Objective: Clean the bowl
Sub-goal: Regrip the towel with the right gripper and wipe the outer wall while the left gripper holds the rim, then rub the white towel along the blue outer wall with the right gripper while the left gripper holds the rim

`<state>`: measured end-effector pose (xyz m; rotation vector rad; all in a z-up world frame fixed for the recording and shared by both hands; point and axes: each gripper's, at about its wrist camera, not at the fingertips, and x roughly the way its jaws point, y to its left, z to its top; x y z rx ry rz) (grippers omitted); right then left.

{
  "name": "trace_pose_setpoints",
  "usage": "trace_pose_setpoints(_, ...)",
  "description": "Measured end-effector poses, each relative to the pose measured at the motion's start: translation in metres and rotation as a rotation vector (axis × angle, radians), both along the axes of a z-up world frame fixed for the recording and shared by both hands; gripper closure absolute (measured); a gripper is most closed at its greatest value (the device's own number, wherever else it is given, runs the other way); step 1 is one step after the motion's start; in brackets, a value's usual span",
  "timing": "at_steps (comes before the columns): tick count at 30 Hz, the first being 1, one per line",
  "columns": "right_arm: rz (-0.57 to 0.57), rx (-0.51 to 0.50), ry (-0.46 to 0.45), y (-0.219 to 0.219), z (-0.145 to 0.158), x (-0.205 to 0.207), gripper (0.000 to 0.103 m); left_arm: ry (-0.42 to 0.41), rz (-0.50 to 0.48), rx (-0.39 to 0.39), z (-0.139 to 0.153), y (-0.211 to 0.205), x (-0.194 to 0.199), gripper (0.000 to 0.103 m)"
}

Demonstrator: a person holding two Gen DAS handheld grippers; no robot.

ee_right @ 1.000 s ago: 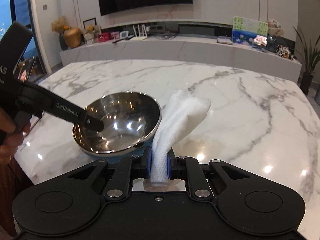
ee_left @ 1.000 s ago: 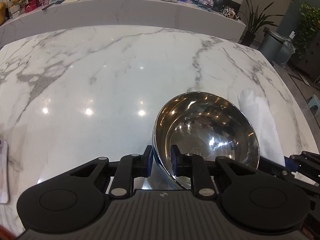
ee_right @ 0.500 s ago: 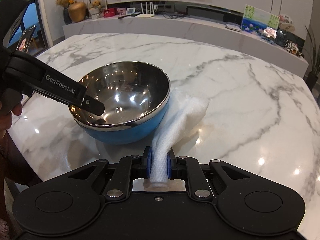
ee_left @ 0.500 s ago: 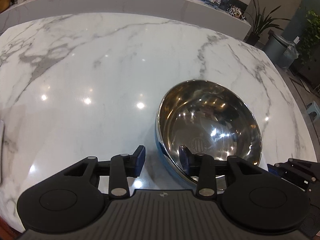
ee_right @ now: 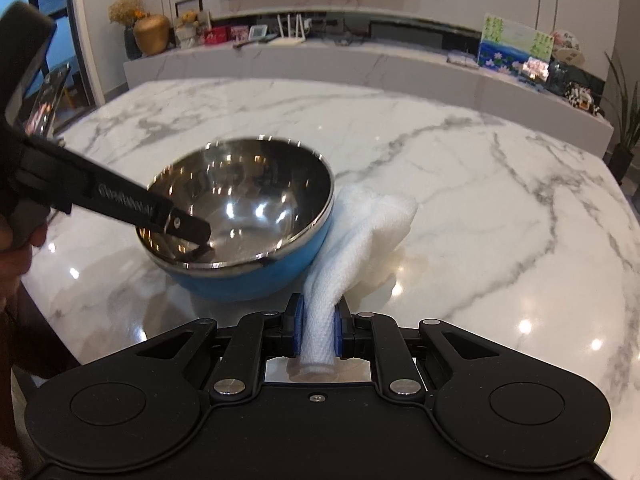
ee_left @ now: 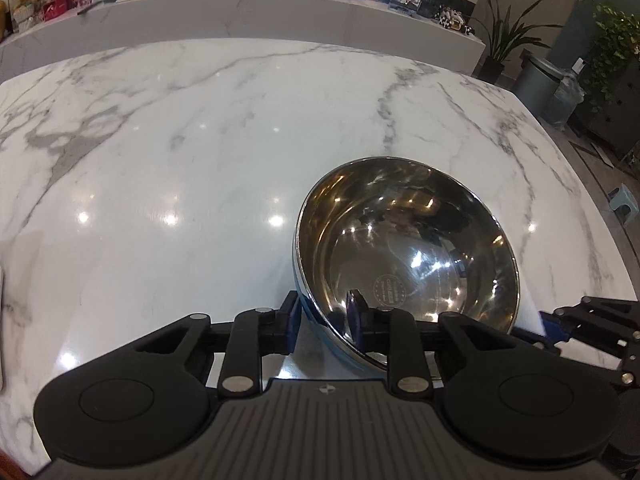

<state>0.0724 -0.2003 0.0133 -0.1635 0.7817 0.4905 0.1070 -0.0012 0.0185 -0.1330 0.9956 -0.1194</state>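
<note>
We found bowl [ee_left: 408,256] on marble table [ee_left: 200,140], tilted. Left gripper [ee_left: 324,320] had just been closing, jaws astride near rim, one inside, one outside. Right gripper [ee_right: 318,324] clamped on white cloth [ee_right: 360,232] touching bowl's blue wall. Step judged: steadying bowl. Next: carry cloth inside, wipe.

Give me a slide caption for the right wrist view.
Right gripper clamps a white cloth beside the bowl while the left gripper grips its rim.

I saw bowl [ee_right: 256,216]: mirror-polished steel inside, smooth blue shell outside. Cloth [ee_right: 360,232]: white, woven, ribbed texture. Tabletop [ee_left: 200,140]: glossy grey-veined white marble. Gripper bodies looked matt black plastic to me.
</note>
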Motion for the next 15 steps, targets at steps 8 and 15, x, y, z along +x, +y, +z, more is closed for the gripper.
trace_pose_setpoints(8,-0.028,0.066,-0.064,-0.0101,0.0107,-0.0031,0.090,-0.013,-0.013,0.031,0.0003,-0.0037,0.0010,0.083)
trace_pose_setpoints(15,0.025,0.024,-0.007,-0.0011,0.0035,0.0005,0.090,-0.015,-0.010,0.038,0.0011,-0.0002,0.0080,0.084)
